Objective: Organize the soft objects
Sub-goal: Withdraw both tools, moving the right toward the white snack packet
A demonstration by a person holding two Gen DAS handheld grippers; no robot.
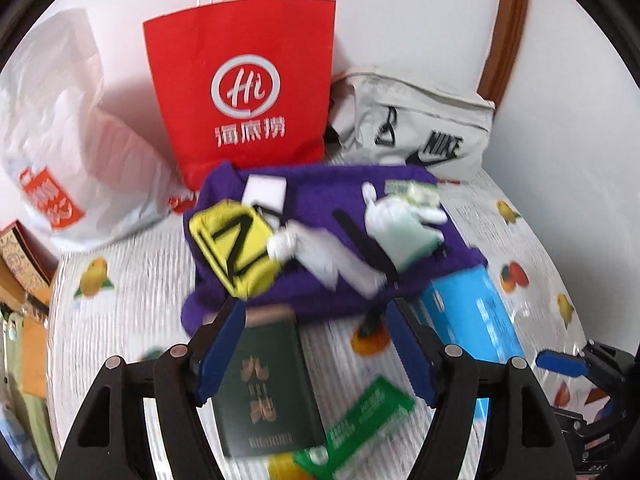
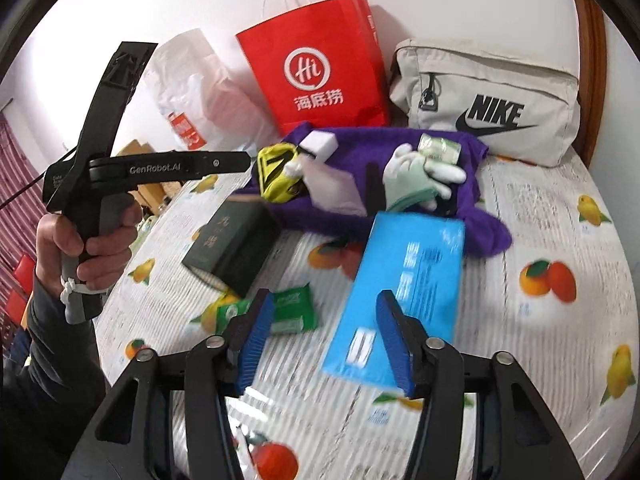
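Observation:
A purple cloth (image 1: 320,208) (image 2: 360,200) lies on the fruit-print table, with a yellow pouch (image 1: 236,248) (image 2: 276,176), white gloves (image 1: 400,220) (image 2: 416,176) and a white sponge (image 1: 266,190) on it. My left gripper (image 1: 316,344) is open above a dark green box (image 1: 264,384) (image 2: 232,248), just short of the cloth; its body shows in the right wrist view (image 2: 160,168). My right gripper (image 2: 324,340) is open and empty over the near end of a blue box (image 2: 404,292) (image 1: 472,316).
A red paper bag (image 1: 244,80) (image 2: 320,64), a white plastic bag (image 1: 60,128) (image 2: 192,92) and a grey Nike pouch (image 1: 420,120) (image 2: 488,100) stand at the back by the wall. Green packets (image 1: 360,420) (image 2: 288,308) lie near the front.

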